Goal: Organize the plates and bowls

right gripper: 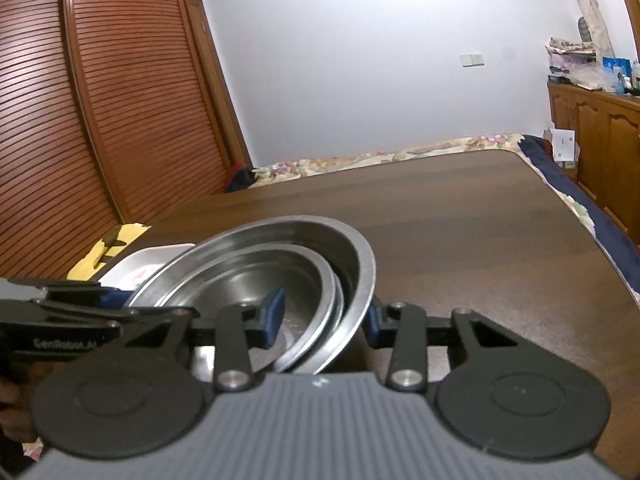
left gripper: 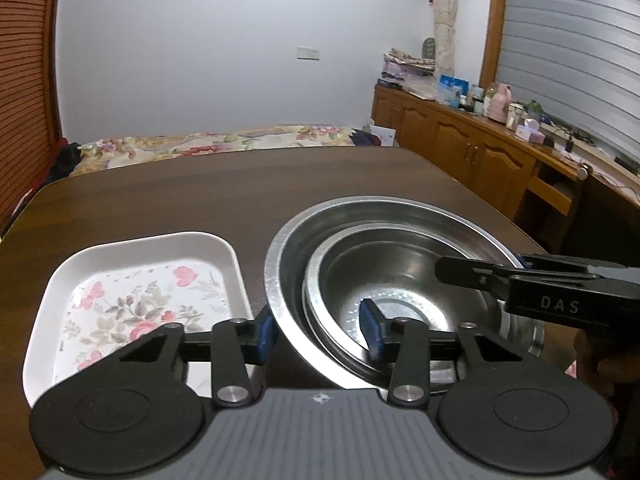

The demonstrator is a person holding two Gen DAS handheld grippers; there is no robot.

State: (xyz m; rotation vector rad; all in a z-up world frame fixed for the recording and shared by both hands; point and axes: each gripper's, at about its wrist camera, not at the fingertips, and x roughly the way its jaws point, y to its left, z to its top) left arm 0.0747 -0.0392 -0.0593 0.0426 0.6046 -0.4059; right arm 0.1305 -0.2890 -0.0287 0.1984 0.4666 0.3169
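A stack of nested steel bowls (left gripper: 400,248) stands on the dark wooden table (left gripper: 180,200); in the right wrist view the stack (right gripper: 280,248) looks tilted. My left gripper (left gripper: 318,334) straddles the stack's left rim, one blue pad against the outer wall and the other inside the inner bowl, shut on the walls. My right gripper (right gripper: 324,320) holds the opposite rim the same way, with one pad inside and one under the outer bowl. Each gripper also shows from the side in the other view: the right gripper (left gripper: 480,266) and the left gripper (right gripper: 156,304).
A white tray with a floral print (left gripper: 132,280) lies just left of the bowls. A bed with a flowered cover (left gripper: 224,140) stands beyond the table's far edge. A wooden sideboard (left gripper: 460,140) crowded with bottles is at right, louvred wardrobe doors (right gripper: 100,100) at left.
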